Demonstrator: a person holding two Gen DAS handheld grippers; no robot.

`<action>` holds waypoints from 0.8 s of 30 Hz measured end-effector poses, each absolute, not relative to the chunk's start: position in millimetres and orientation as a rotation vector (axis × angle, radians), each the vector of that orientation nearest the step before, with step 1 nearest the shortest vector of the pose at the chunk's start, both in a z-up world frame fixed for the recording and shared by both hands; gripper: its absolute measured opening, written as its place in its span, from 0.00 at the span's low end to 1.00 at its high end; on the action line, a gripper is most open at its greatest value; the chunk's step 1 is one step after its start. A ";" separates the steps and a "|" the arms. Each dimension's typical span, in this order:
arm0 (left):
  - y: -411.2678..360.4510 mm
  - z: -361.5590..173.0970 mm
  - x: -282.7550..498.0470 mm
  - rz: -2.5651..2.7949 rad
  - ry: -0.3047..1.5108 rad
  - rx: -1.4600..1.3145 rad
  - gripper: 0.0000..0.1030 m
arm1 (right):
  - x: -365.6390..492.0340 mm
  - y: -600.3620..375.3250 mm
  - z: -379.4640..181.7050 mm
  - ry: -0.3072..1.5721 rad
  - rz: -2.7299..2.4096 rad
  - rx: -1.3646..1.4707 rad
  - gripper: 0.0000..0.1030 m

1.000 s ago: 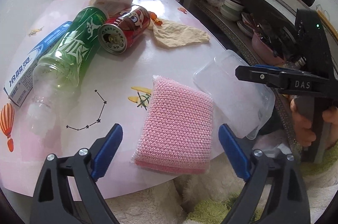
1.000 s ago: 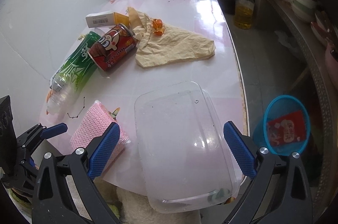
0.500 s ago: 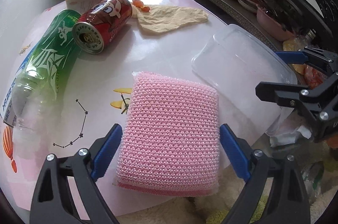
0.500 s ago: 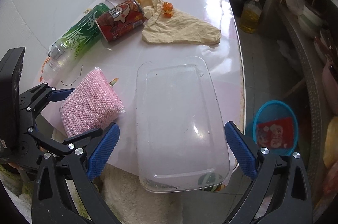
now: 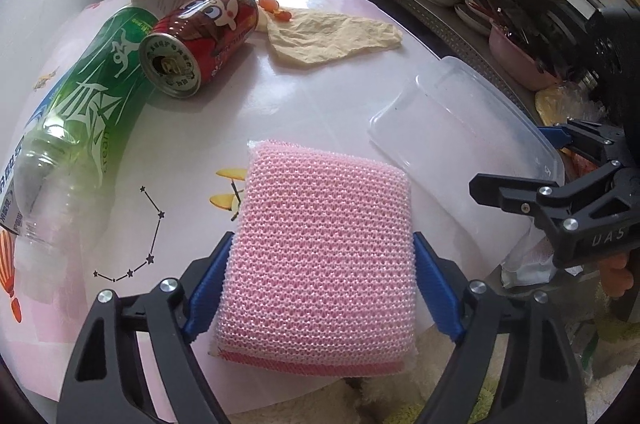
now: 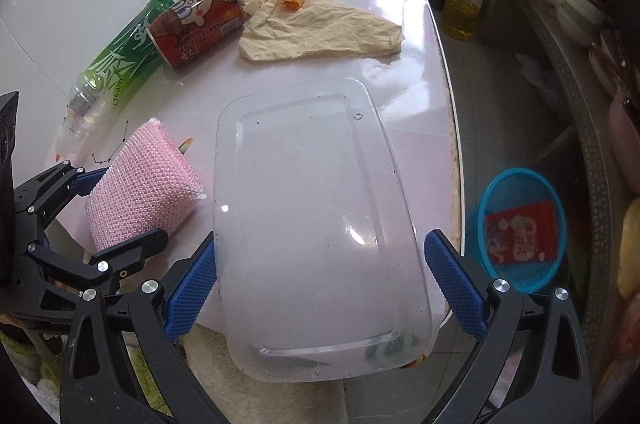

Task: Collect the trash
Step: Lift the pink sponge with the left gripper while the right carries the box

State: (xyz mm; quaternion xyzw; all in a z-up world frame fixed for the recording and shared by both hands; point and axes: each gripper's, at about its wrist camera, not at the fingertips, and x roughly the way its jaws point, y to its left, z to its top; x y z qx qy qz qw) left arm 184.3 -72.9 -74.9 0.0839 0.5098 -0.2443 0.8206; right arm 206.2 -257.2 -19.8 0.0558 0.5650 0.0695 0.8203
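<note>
Jaws of the left gripper (image 5: 322, 288) were closing w/ the pink sponge (image 5: 320, 256) between them, pads at its sides, at the table's (image 5: 312, 104) near edge. Right gripper (image 6: 320, 280) jaws stood apart, straddling the clear plastic lid (image 6: 316, 216) just right of the sponge. Can (image 5: 200, 40), green bottle (image 5: 88, 104) & crumpled paper (image 5: 332, 36) lay farther off.

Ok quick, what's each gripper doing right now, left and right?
Left gripper: closing around the pink sponge, pads at its sides.
Right gripper: open, straddling the clear plastic lid, not gripping it.
</note>
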 end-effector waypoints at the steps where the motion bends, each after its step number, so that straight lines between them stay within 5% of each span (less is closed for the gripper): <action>1: -72.2 -74.5 184.2 -0.518 1.085 0.177 0.80 | 206.2 -258.2 -20.1 1.203 0.149 0.126 0.92; 24: -66.9 -72.2 185.9 -0.505 1.087 0.120 0.79 | 206.7 -266.1 -14.1 1.160 0.109 0.164 0.83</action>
